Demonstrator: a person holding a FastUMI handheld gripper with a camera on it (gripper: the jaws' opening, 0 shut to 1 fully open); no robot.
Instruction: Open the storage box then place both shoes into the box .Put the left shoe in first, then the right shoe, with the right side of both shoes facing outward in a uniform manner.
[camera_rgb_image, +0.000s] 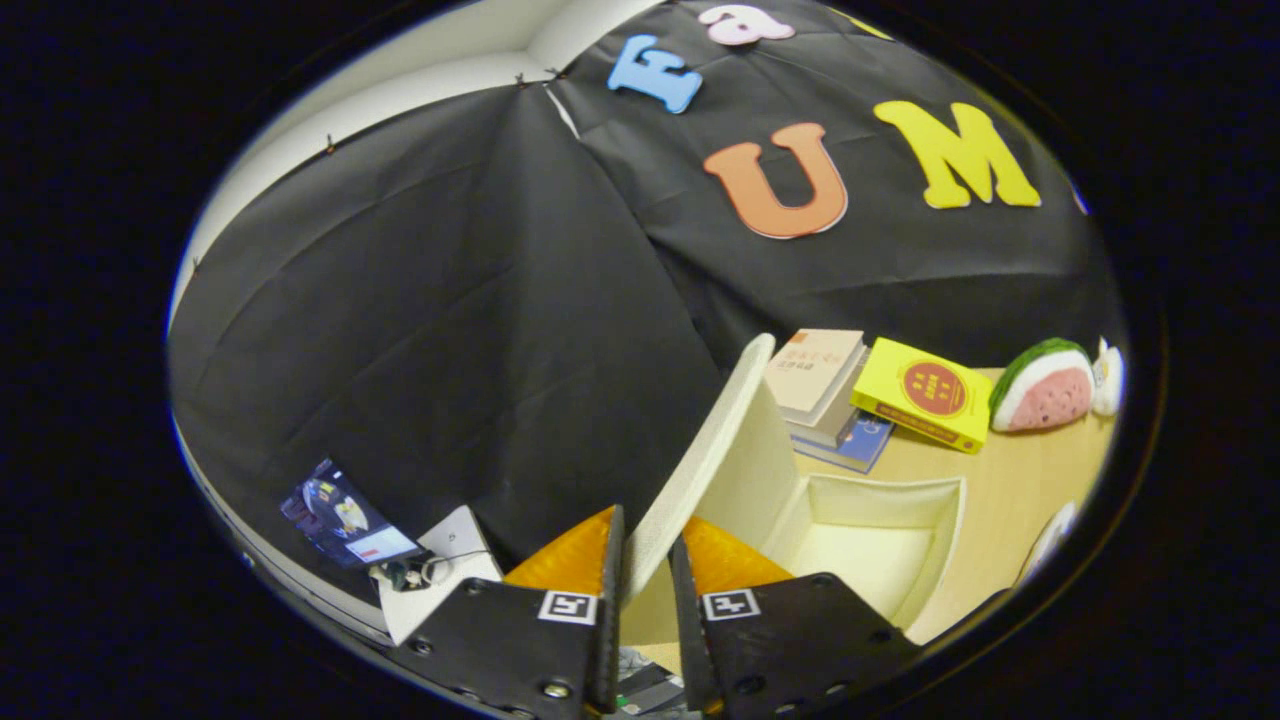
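Tongs (645, 560) pinch the lid (700, 450) edge of the storage box (890, 510), raised near upright (box empty). Risk: lid slips free, drops shut, or box drags on counter (1020, 480).

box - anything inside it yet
Nothing shows inside the box: its visible floor is bare. The raised lid, gripped between the gripper's fingers, hides the near corner.

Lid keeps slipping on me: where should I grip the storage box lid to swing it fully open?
Grip the lid on its free edge, coming edge-on from the front as the gripper is now, one finger on each face. It is a thin flat panel standing raised over the open storage box, so it fits between the fingers.
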